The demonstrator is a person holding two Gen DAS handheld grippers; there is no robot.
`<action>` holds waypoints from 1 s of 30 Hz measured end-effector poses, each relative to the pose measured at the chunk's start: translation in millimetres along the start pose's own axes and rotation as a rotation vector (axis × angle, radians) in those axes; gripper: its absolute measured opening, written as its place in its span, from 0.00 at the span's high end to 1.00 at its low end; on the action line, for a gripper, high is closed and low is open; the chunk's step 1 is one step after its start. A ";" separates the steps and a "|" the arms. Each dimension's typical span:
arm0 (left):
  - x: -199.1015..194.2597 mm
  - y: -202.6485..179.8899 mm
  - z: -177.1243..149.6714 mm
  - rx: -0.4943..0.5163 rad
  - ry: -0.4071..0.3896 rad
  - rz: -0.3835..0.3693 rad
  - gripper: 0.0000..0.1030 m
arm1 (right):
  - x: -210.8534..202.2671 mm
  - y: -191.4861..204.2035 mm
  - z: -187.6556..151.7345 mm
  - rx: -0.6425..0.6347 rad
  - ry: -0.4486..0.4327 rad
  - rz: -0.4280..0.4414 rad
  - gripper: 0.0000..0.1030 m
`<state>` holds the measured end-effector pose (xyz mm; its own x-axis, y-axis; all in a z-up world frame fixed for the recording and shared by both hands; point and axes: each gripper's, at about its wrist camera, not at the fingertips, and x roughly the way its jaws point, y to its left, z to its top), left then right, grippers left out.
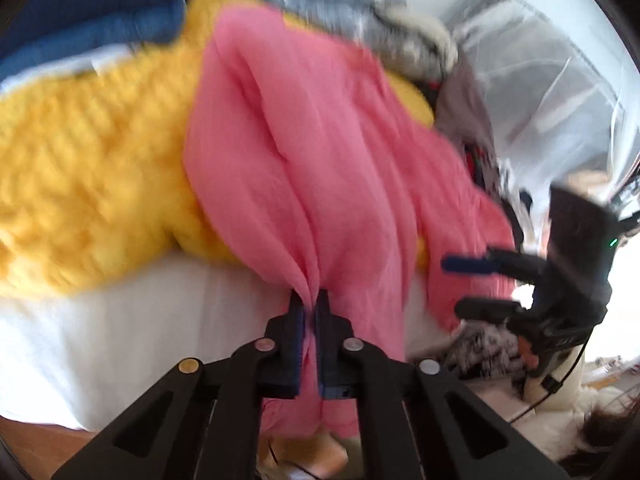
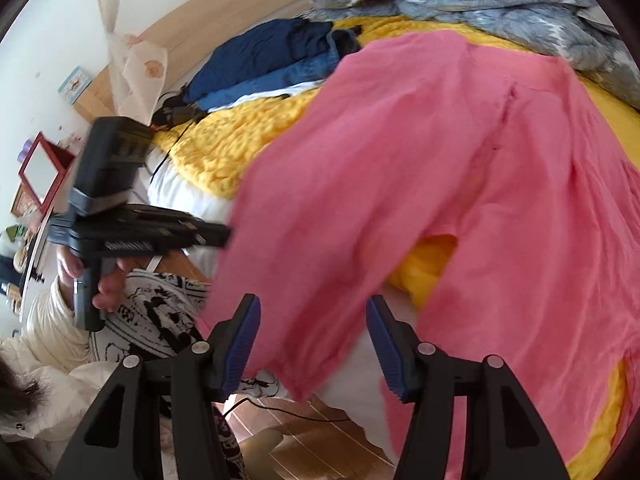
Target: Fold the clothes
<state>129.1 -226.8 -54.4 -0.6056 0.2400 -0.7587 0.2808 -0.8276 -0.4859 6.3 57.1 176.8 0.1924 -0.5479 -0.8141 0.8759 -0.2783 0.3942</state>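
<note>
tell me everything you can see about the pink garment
The pink garment is thin, crinkled woven cloth with a stitched seam, rumpled and unfolded. It drapes over the yellow knit blanket on the bed, its lower edge hanging past the white mattress edge. The left gripper pinches a gathered fold in shut jaws; the right gripper stands open around a hanging flap.

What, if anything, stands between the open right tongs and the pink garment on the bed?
Nothing visible does. The right tongs are open with a hanging edge of the pink garment directly before them; the left tongs already grip another fold.
</note>
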 end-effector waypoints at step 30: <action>-52.2 33.3 -0.2 -0.151 -0.216 -0.072 0.97 | 83.4 32.6 -2.2 0.110 0.017 0.167 0.43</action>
<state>170.1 -266.8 -31.1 -0.7683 0.1686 -0.6175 0.3289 -0.7236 -0.6068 51.8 4.1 120.8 0.3392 -0.5806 -0.7402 0.7774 -0.2700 0.5681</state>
